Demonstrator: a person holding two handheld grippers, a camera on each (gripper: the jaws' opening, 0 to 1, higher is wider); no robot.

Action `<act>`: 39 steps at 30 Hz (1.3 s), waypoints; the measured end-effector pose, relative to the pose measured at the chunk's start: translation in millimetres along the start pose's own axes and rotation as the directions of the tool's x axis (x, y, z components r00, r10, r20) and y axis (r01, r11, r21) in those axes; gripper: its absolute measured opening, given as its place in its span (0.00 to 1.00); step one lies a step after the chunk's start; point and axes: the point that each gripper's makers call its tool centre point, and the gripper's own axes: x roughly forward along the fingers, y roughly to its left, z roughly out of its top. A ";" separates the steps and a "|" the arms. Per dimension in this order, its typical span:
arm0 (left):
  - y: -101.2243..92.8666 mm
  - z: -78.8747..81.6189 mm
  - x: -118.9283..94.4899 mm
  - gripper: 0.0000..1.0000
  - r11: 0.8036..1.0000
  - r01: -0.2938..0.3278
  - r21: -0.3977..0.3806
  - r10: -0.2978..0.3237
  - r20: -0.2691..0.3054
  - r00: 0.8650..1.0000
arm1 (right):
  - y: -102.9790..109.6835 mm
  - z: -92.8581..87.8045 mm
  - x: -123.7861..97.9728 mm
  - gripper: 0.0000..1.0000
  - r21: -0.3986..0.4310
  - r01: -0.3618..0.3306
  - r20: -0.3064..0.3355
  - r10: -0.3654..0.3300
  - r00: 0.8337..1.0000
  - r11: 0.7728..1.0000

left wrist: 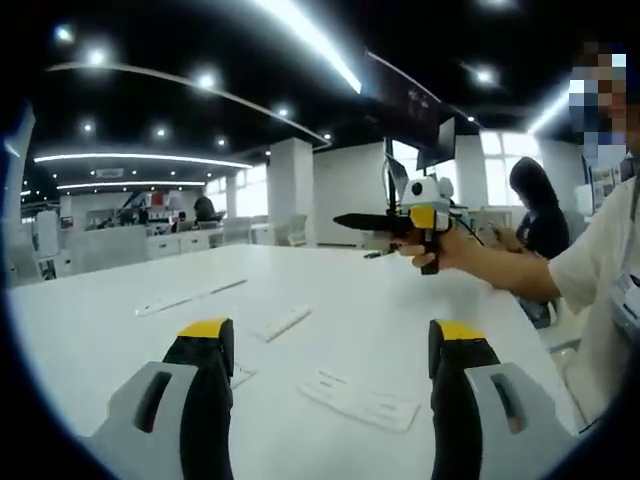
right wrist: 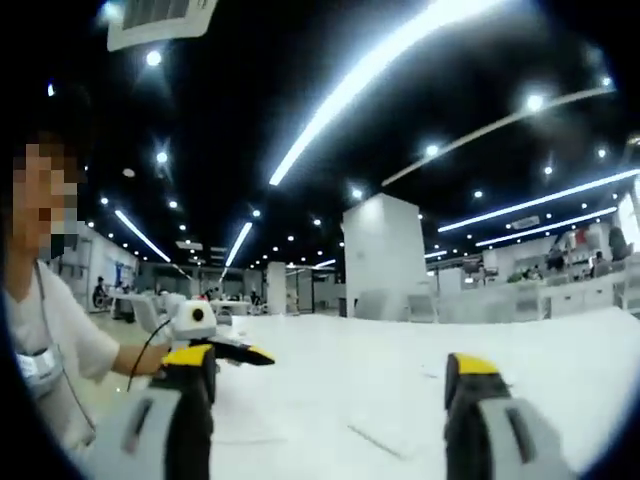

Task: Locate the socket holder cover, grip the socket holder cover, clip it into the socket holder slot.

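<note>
Both yellow-tipped grippers stand with jaws wide apart and empty: the left gripper (left wrist: 332, 345) hovers over the white table (left wrist: 120, 300), the right gripper (right wrist: 330, 375) held higher and level, aimed across the room. On the tabletop just ahead of the left jaws lie a flat white rectangular socket holder cover (left wrist: 360, 400) and a narrow white strip (left wrist: 285, 322), with a longer white bar (left wrist: 190, 296) farther off. I judge the locating step in hand; next a gripper must drop to the cover.
</note>
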 end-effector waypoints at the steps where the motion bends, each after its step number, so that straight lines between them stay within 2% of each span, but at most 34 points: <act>1: -2.2 1.0 -0.3 0.76 1.000 0.009 -0.004 -0.009 0.008 1.000 | 0.2 -0.4 -0.2 0.95 -0.003 0.001 -0.001 -0.001 1.000 1.000; 5: -5.5 1.3 0.2 0.77 1.000 0.024 -0.001 -0.024 0.012 1.000 | 3.6 -3.2 0.6 0.95 -0.006 -0.002 -0.007 0.001 1.000 1.000; 8: -6.1 -4.0 0.0 0.73 0.999 0.021 0.047 -0.020 -0.017 1.000 | 3.0 -3.6 1.2 0.95 -0.005 0.001 -0.012 -0.001 1.000 1.000; 13: -6.9 -6.4 3.1 0.69 0.998 0.044 0.049 -0.042 -0.051 0.998 | 5.9 -0.2 1.1 0.95 -0.006 -0.008 -0.005 0.008 1.000 1.000; 20: -10.0 -9.6 14.6 0.80 0.995 0.073 0.072 -0.066 -0.106 0.992 | 8.3 1.4 2.3 0.95 0.002 -0.006 0.007 0.006 1.000 1.000; 24: -16.0 -13.4 19.8 0.82 0.986 0.113 0.124 -0.089 -0.187 0.978 | 9.0 4.2 2.7 0.95 -0.014 0.001 0.013 -0.001 1.000 1.000; 26: -16.3 -12.9 22.0 0.82 0.980 0.119 0.157 -0.085 -0.208 0.974 | 7.6 5.3 2.4 0.95 -0.016 0.013 0.020 -0.013 1.000 1.000; 29: -20.6 -17.9 25.8 0.82 0.964 0.166 0.206 -0.099 -0.302 0.948 | 4.3 4.6 2.1 0.95 -0.024 0.030 0.014 -0.030 0.999 0.999; 30: -20.2 -17.5 27.1 0.82 0.961 0.169 0.219 -0.096 -0.311 0.946 | 3.2 4.4 2.3 0.95 -0.024 0.033 0.012 -0.033 0.999 0.999; 31: -21.5 -18.6 28.3 0.83 0.954 0.191 0.232 -0.104 -0.340 0.935 | 3.0 4.2 2.3 0.95 -0.024 0.034 0.011 -0.034 0.999 0.999; 32: -21.5 -17.9 29.9 0.83 0.953 0.193 0.233 -0.104 -0.344 0.933 | 2.3 4.3 2.7 0.95 -0.023 0.035 0.011 -0.035 0.999 0.999; 33: -19.5 -19.1 31.0 0.83 0.946 0.206 0.251 -0.102 -0.374 0.922 | 2.5 4.0 2.8 0.95 -0.024 0.035 0.009 -0.035 0.999 0.999; 34: -18.7 -18.5 33.2 0.83 0.942 0.210 0.262 -0.098 -0.383 0.919 | 2.7 4.1 3.2 0.95 -0.026 0.034 0.007 -0.034 0.999 0.999; 35: -20.2 -21.6 33.3 0.84 0.935 0.238 0.263 -0.112 -0.419 0.901 | 2.8 4.2 3.2 0.95 -0.027 0.034 0.008 -0.033 0.999 0.999; 36: -19.7 -23.5 33.9 0.84 0.930 0.251 0.269 -0.111 -0.444 0.889 | 3.6 4.2 3.5 0.95 -0.029 0.033 0.008 -0.033 0.999 0.999; 37: -18.5 -23.4 35.0 0.84 0.927 0.253 0.277 -0.107 -0.450 0.886 | 4.4 3.7 4.0 0.95 -0.031 0.032 0.007 -0.032 0.999 0.999; 39: -17.7 -27.2 35.7 0.84 0.914 0.274 0.299 -0.101 -0.487 0.868 | 3.6 2.8 4.7 0.95 -0.031 0.033 0.003 -0.033 0.999 0.999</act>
